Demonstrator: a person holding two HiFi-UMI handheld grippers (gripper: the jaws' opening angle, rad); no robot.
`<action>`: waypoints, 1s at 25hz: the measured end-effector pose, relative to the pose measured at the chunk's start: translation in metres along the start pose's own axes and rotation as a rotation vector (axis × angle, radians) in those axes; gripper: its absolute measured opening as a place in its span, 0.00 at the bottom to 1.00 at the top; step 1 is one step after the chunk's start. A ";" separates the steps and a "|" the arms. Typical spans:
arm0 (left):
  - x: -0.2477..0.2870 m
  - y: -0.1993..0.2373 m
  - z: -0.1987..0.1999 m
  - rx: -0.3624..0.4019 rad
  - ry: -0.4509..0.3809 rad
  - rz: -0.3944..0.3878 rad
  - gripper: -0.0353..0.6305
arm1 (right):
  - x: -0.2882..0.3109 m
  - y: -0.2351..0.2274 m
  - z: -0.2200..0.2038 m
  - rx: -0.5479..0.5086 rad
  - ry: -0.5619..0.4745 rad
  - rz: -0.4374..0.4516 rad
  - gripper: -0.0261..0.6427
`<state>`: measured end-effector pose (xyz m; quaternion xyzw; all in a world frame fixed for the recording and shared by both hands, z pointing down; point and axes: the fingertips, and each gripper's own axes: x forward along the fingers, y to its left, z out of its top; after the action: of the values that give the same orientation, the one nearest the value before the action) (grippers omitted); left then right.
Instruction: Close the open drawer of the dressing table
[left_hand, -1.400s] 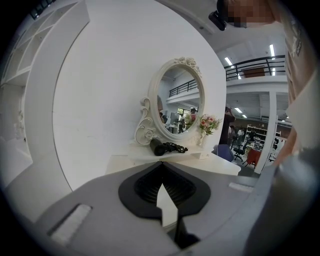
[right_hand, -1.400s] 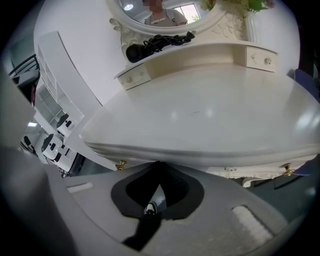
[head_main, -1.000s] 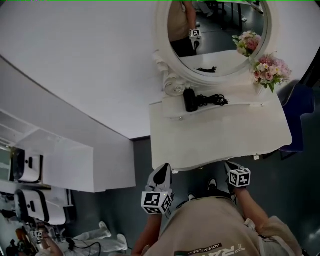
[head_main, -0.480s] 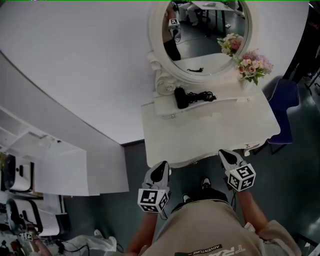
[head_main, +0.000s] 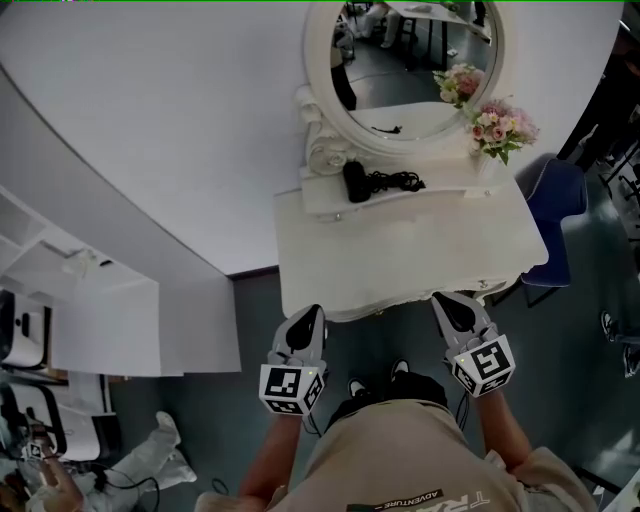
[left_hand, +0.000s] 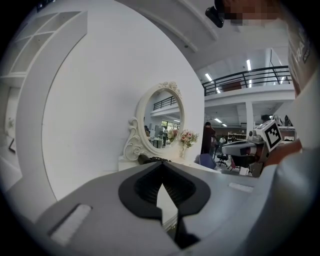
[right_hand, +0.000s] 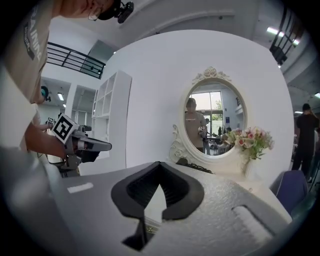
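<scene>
Grippers both clenched tight, nothing between them: left gripper (head_main: 308, 318) & right gripper (head_main: 447, 303) hang just off the front edge of the white dressing table (head_main: 400, 250). The drawer sits under that edge; can't tell if it's open. Oval white-framed mirror (head_main: 415, 50), pink flower bouquet (head_main: 497, 125) & black hair dryer (head_main: 355, 180) are at the back.

white dressing bench (head_main: 410, 250), oval mirror (head_main: 405, 60) upright at back; drawer front (head_main: 385, 309) under near edge, open-or-shut unclear from above

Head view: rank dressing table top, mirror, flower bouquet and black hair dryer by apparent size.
Largest to smallest:
dressing table top
oval mirror
flower bouquet
black hair dryer
Dryer counted without its cord.
</scene>
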<state>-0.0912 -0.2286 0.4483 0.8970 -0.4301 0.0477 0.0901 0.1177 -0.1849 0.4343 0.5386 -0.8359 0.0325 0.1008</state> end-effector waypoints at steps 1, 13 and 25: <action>-0.002 -0.002 0.005 0.008 -0.007 0.002 0.08 | -0.002 0.001 0.005 -0.016 -0.009 0.004 0.04; 0.000 -0.014 0.032 0.057 -0.050 0.074 0.08 | -0.008 -0.017 0.030 -0.026 -0.088 0.061 0.04; 0.002 -0.025 0.035 0.029 -0.079 0.130 0.08 | -0.003 -0.015 0.026 -0.050 -0.081 0.155 0.04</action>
<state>-0.0705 -0.2221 0.4117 0.8695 -0.4900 0.0244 0.0569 0.1292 -0.1929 0.4072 0.4706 -0.8790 -0.0023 0.0774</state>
